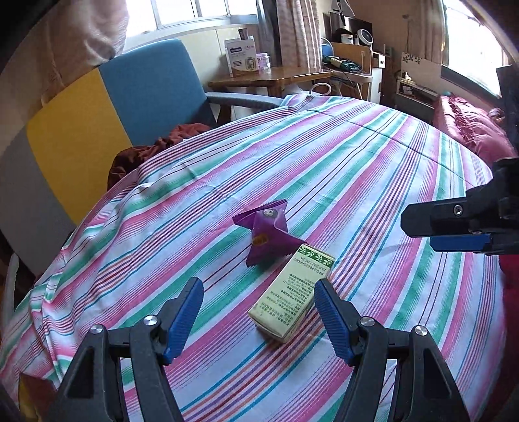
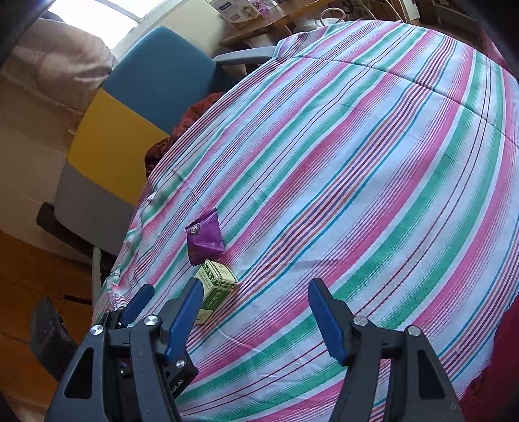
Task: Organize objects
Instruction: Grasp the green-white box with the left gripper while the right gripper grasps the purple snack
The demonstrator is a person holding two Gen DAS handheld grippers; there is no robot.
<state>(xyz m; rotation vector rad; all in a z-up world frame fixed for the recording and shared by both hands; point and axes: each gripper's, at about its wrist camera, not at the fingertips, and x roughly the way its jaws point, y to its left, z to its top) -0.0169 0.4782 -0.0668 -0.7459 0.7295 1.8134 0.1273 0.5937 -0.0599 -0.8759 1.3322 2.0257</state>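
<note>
Daylight floods both views. In the left wrist view it pours through a wide window with pale frames (image 1: 194, 13) at the top and a second blown-out window (image 1: 470, 42) at the upper right, both glaring white with no detail. In the right wrist view a bright window patch (image 2: 94, 13) burns out at the top left. The pink, green and white striped cloth covering the bed (image 1: 324, 168) is evenly lit, with soft shadows under the crumpled purple foil snack packet (image 1: 266, 230). Fisheye distortion bulges the stripes into arcs, and dark vignetting rings the corners. Focus stays fairly sharp, softer toward the edges.
</note>
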